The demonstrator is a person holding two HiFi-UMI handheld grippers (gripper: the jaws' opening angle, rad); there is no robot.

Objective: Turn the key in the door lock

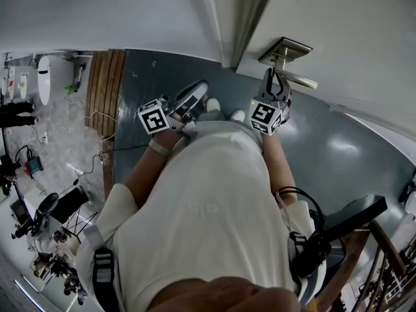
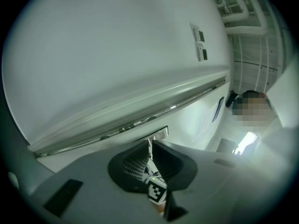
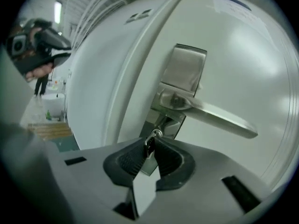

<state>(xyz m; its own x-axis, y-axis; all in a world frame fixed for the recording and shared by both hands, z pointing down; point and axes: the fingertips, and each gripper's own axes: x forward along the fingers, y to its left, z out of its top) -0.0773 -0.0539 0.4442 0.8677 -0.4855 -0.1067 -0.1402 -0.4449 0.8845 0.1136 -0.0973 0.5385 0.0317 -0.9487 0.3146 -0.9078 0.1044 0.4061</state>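
The white door (image 1: 351, 38) carries a steel lock plate (image 3: 184, 71) with a lever handle (image 3: 219, 118) pointing right. A small key (image 3: 153, 136) sticks out of the lock just under the handle. My right gripper (image 3: 149, 148) is shut on the key's head, its dark pads pinching it from both sides. In the head view the right gripper (image 1: 272, 77) reaches up to the plate (image 1: 286, 49) below the handle (image 1: 296, 78). My left gripper (image 1: 198, 90) hangs off to the left, away from the lock. Its jaws (image 2: 150, 146) are shut with nothing between them and face a white wall.
The door frame (image 1: 227, 25) runs left of the lock. Grey floor (image 1: 351, 155) lies below, with a wooden strip (image 1: 107, 90) at the left and a stair railing (image 1: 383, 252) at the lower right. A person with a camera (image 3: 35, 41) stands far left.
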